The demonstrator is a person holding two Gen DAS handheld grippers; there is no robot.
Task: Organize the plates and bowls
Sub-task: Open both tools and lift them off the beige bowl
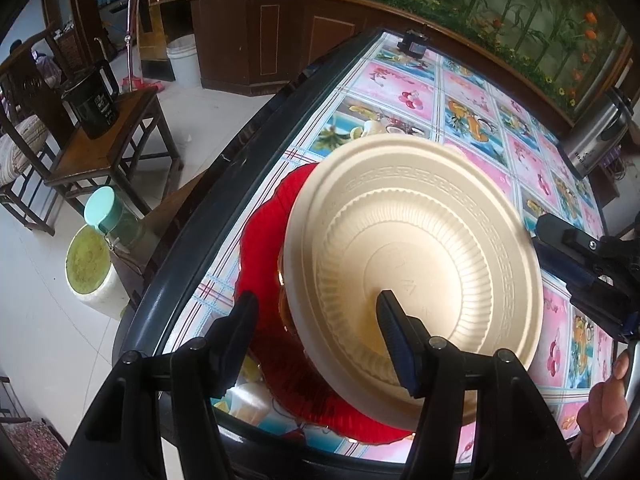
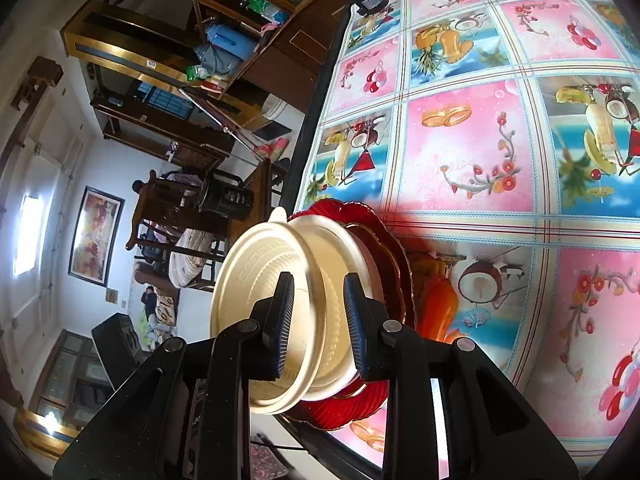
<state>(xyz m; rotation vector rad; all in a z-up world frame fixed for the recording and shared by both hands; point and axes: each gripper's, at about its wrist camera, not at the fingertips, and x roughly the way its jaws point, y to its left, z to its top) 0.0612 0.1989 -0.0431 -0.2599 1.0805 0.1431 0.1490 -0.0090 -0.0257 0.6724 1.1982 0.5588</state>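
A cream bowl (image 1: 420, 220) (image 2: 248, 280) lies tilted on top of another cream bowl (image 2: 328, 236), and both rest on a red scalloped plate (image 1: 264, 240) (image 2: 344, 408) near the table's edge. My left gripper (image 1: 317, 296) is open: one finger is inside the top bowl, the other is outside over the red plate, and neither pad presses the near rim between them. My right gripper (image 2: 319, 277) (image 1: 560, 248) comes in from the far side, rolled sideways. Its jaws are narrow and closed on the cream bowl's rim.
The table (image 1: 472, 92) has a pink and blue fruit-print cloth and a dark rim (image 1: 240, 152). A steel flask (image 1: 596, 136) stands at its right edge, a small dark object (image 1: 414, 42) at the far end. Beside the table stand a wooden stool with a black pot (image 1: 96, 100) and a green-lidded jar (image 1: 100, 208).
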